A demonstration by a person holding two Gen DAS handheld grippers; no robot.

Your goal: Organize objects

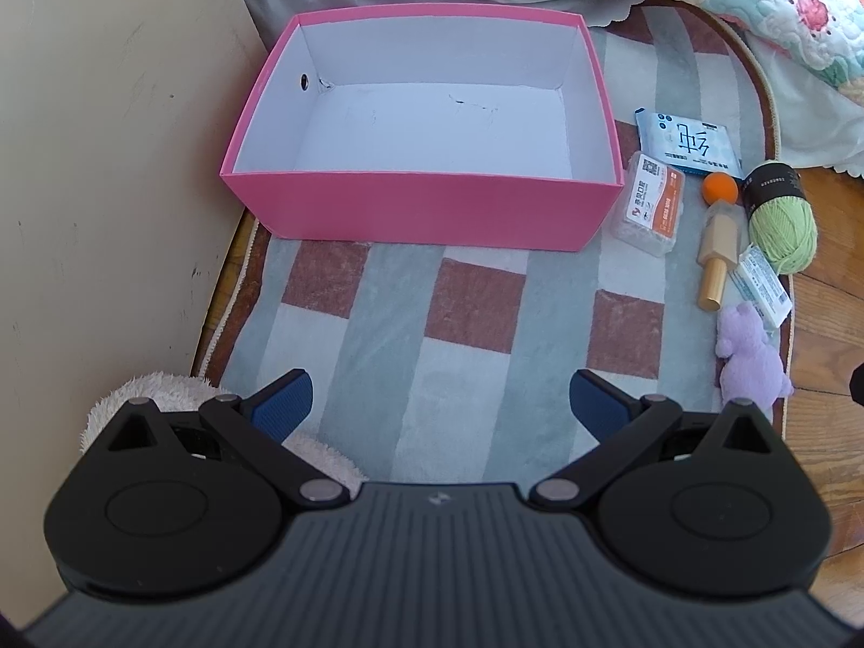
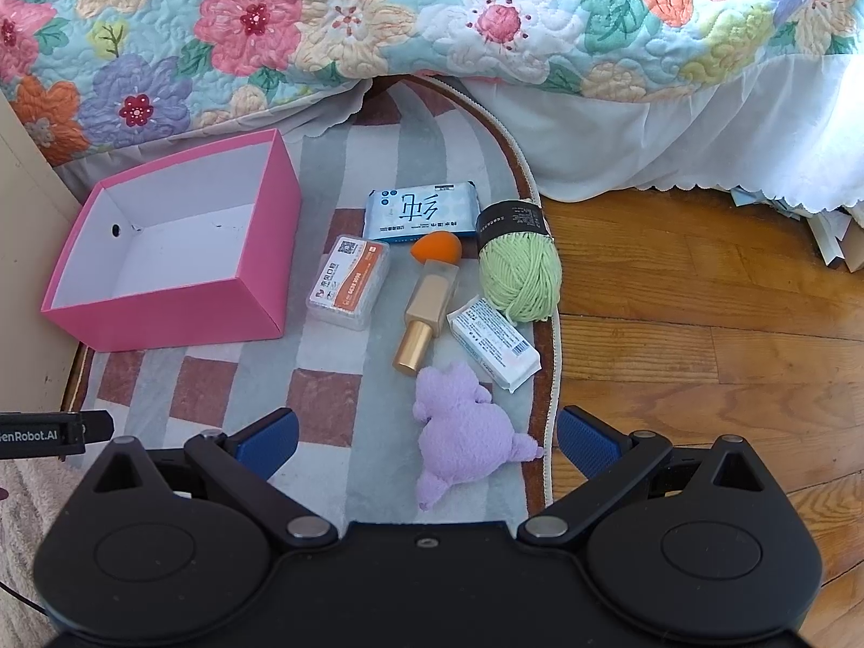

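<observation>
An empty pink box [image 1: 416, 210] [image 2: 178, 308] with a white inside sits on a checked rug. To its right lie a wet-wipes pack [image 1: 688, 143] [image 2: 421, 210], a clear floss box [image 1: 650, 205] [image 2: 351, 281], an orange-tipped gold applicator [image 1: 715, 248] [image 2: 426, 302], a green yarn ball [image 1: 783, 221] [image 2: 518, 270], a small white packet [image 1: 764, 286] [image 2: 494, 343] and a purple plush toy [image 1: 753, 362] [image 2: 467, 432]. My left gripper [image 1: 440, 405] hangs open in front of the box. My right gripper [image 2: 426, 443] is open with the plush between its fingers, untouched.
A cream cabinet wall [image 1: 108, 162] stands left of the box. A flowered quilt [image 2: 378, 16] and white bed skirt [image 2: 675, 151] hang behind. Wooden floor [image 2: 702, 351] lies right of the rug [image 1: 464, 313]. A fluffy white slipper [image 1: 162, 394] sits under my left gripper.
</observation>
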